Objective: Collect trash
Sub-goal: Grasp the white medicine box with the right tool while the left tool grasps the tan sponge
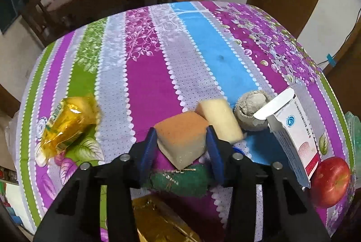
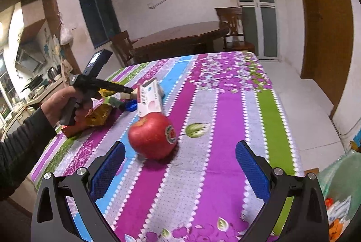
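While the left gripper [image 1: 182, 140] clamps its jaws on an orange sponge [image 1: 181, 137] above the striped surface [image 1: 149, 75], a box [image 1: 293, 140] lies alongside. Right gripper [image 2: 180, 165] jaws stand wide, empty, behind an apple [image 2: 152, 136].

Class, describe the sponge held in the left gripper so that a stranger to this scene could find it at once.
On the striped floral tablecloth, find the left gripper. Its blue pads are closed on the sponge. Unlike the pale sponge behind it, it is orange-topped with a cream underside.
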A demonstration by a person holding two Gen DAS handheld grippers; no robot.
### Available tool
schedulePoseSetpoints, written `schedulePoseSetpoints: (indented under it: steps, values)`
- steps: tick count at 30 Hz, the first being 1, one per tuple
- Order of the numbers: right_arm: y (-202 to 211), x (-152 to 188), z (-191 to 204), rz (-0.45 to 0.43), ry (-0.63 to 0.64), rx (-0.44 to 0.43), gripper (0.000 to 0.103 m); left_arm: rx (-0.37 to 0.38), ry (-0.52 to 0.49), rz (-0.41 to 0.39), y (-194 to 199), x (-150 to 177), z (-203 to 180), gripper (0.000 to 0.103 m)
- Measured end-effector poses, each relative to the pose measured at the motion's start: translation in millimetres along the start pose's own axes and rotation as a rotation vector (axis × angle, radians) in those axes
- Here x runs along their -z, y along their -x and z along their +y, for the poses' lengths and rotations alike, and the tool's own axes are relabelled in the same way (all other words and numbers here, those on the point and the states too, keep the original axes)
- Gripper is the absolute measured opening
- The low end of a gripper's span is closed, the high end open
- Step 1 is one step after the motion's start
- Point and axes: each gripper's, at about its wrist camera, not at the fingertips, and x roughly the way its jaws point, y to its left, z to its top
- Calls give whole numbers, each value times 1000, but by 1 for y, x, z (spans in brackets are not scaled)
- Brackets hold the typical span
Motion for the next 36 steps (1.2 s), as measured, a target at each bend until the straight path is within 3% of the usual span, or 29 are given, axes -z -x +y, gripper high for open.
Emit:
schedulePoseSetpoints:
  steps: [5, 9, 12, 15, 17, 19, 22, 28, 30, 32, 34, 36]
  values:
    - [-27, -19, 21, 47, 70, -50, 95, 4, -20, -16, 12, 15, -8, 37]
    - [-67, -52, 40, 101, 113, -86, 95, 50, 69, -40, 23, 14, 14, 41]
    - [-115, -77, 57, 209, 136, -121, 95, 54, 107, -39, 26, 13, 26, 44]
    - [-169, -97, 72, 320, 182, -77, 95, 52, 134, -23, 24, 13, 33, 53]
    - [-201, -108, 80, 395, 204, -67, 95, 43, 150, -13, 22, 13, 38, 54]
    - [-226, -115, 86, 477, 203, -94, 95, 56, 163, 5, 20, 13, 42, 61]
    - [-250, -117, 95, 542, 250, -43, 95, 27, 158, 4, 19, 10, 43, 68]
    - [-270, -112, 96, 594, 290, 14, 69, 15, 87, 38, 4, 4, 28, 71]
    - [-272, -111, 95, 597, 291, 12, 54, 20, 73, 37, 0, 5, 26, 72]
    - [-271, -109, 95, 592, 303, 19, 51, 19, 67, 25, -3, 5, 23, 72]
    - [-268, -108, 97, 575, 317, 27, 49, 29, 68, 17, -4, 6, 22, 67]
    - [-264, -109, 98, 546, 324, 38, 48, 61, 63, 17, -4, 8, 19, 49]
